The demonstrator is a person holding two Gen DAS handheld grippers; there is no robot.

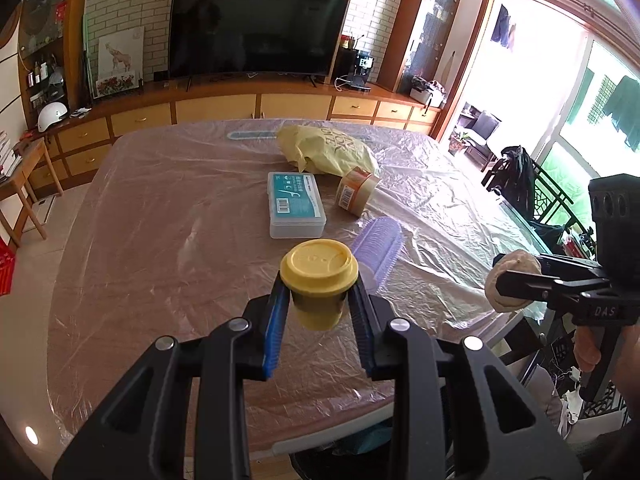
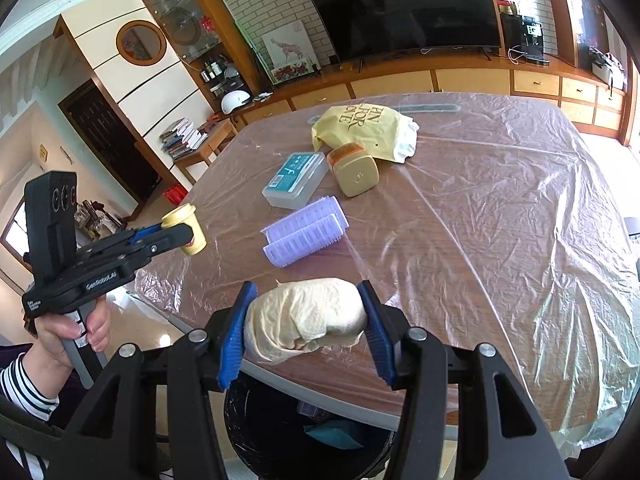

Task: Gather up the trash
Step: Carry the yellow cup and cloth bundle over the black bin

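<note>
My left gripper (image 1: 318, 300) is shut on a small yellow lidded cup (image 1: 319, 280), held upright above the near part of the table; the same cup (image 2: 186, 226) shows at the left of the right wrist view. My right gripper (image 2: 306, 320) is shut on a crumpled cream paper wad (image 2: 306, 318), held over the table's near edge. In the left wrist view that wad (image 1: 510, 280) sits at the right. Below the edge stands a black trash bin (image 2: 280, 432) with something blue inside.
On the plastic-covered table (image 2: 480, 220) lie a purple ridged case (image 2: 306, 230), a clear box with a teal label (image 2: 294, 180), a tan square jar on its side (image 2: 354, 172) and a yellow bag (image 2: 364, 128). A TV and wooden cabinets stand behind.
</note>
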